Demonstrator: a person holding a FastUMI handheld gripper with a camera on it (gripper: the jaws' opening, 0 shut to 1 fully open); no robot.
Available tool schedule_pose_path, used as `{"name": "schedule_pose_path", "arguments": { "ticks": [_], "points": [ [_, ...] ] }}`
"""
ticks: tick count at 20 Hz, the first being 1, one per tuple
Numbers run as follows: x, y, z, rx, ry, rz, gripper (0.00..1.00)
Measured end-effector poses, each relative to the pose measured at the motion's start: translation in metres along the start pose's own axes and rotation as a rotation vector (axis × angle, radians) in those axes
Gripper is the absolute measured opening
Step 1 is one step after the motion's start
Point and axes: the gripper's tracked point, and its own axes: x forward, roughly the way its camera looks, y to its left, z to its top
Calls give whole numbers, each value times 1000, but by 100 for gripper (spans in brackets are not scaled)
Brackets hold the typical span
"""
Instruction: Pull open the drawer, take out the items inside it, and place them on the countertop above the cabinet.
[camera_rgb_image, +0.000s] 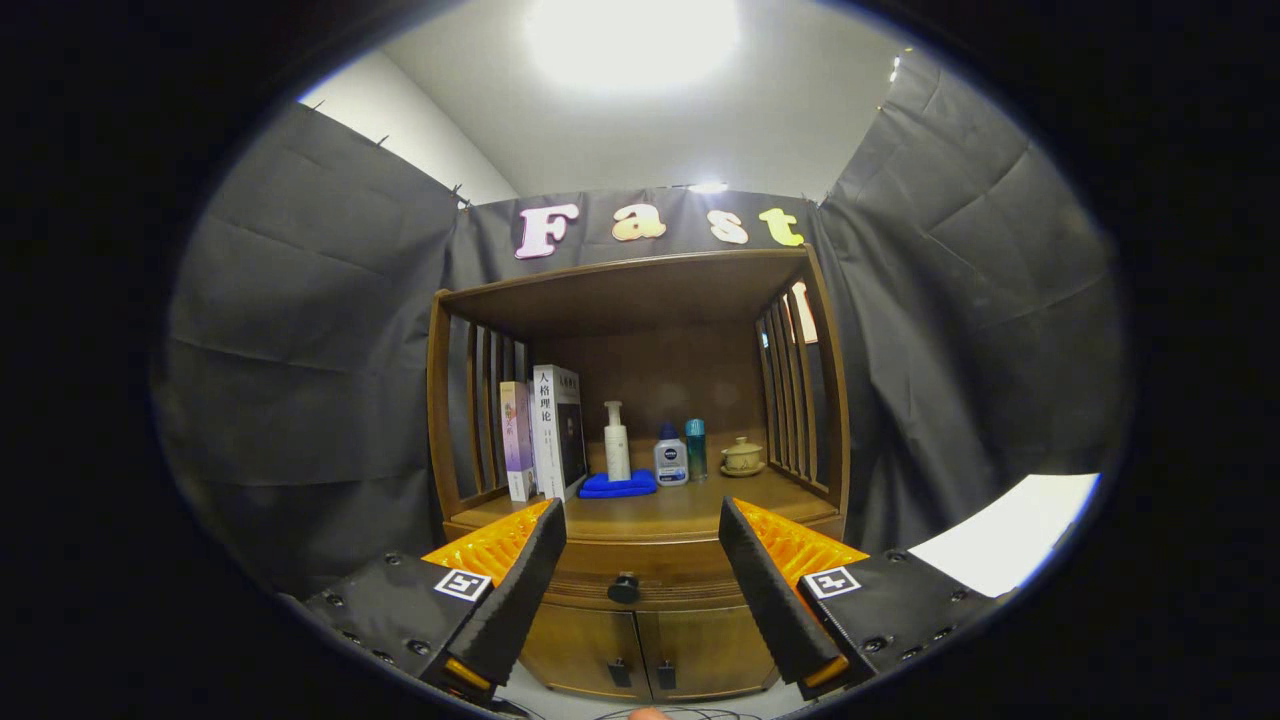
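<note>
Drawer (640, 570) closed, contents hidden; gripper (642, 525) jaws apart, empty.

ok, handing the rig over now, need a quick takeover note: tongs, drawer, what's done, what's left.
Tongs: open, holding nothing, aimed at the cabinet front from a short way off.
Drawer: shut, its dark knob seen between the fingers, untouched. Contents hidden.
Countertop: already carries books, a blue cloth with a pump bottle on it, two small bottles and a lidded cup; bare wood at the front.
Done: nothing yet.
Left: grip the knob, pull the drawer open, move the items onto the countertop.
</note>
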Motion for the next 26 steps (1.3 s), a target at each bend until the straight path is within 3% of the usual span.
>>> {"name": "schedule_pose_path", "arguments": {
  "ticks": [13,26],
  "points": [
    [13,-7,-13,-9,3,-16,98],
    [95,3,-84,-45,56,2,98]
  ]
}}
